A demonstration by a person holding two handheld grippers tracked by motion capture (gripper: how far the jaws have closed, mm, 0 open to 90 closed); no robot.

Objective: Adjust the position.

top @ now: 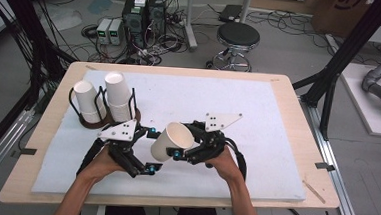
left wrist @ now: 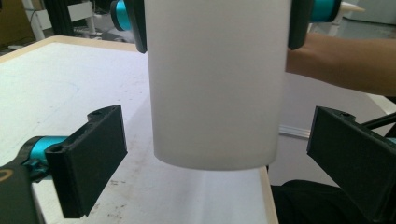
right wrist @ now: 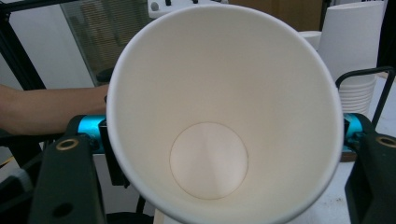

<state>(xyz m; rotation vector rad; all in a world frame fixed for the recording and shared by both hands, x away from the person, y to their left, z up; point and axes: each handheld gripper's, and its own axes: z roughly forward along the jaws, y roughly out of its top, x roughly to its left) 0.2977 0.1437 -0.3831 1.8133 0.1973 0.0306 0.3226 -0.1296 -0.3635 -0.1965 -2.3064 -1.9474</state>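
Table: a pale wooden table (top: 51, 144) covered by a white mat (top: 257, 121), with the work held above the mat's near middle.
Cup holder: a dark wire rack (top: 98, 114) at the mat's far left, holding two stacks of white cups (top: 119, 95), bottoms up and leaning.
Paper cup: a plain white paper cup (top: 173, 141), empty and clean inside, with a rolled rim and a round flat base. It is held off the mat, tilted on its side, with its mouth toward the right gripper and its base toward the left one. In the right gripper view its open mouth (right wrist: 224, 112) faces the camera; in the left gripper view its smooth outer wall (left wrist: 215, 88) hangs between the jaws.
Right gripper: the right gripper (top: 188, 146) is clamped on the paper cup near its rim, one jaw against each side of the wall.
Right hand: the right hand (top: 225, 164) grips from behind and below, the forearm coming in from the near edge.
Left gripper: the left gripper (top: 151, 150) has its jaws spread wide, one on either side of the cup's base end, neither touching it.
Left hand: the left hand (top: 102, 162) holds its tool low, just left of the cup, angled toward the right.
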